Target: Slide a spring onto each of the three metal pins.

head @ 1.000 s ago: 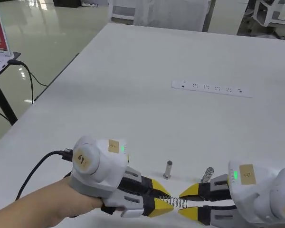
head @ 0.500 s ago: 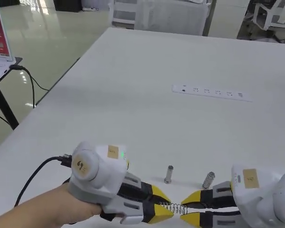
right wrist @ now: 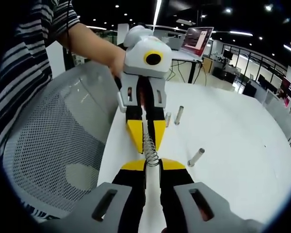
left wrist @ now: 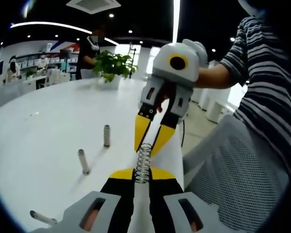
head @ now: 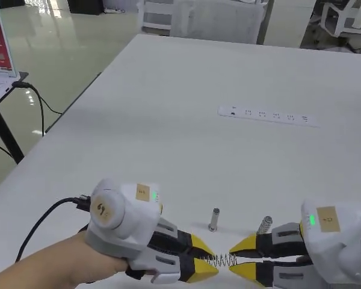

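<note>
Loose spring (head: 224, 260) is slung level between my two tongs at the table's (head: 228, 156) near edge, just short of the bare pin (head: 214, 219). Left tongs (head: 206, 265) are pressed nearly together on one end and right tongs (head: 240, 260) pinch the other. This looks like a re-grip to square it for threading (neighbour pin (head: 264, 225) already sprung, third pin (left wrist: 41, 218) lying flat).
</note>
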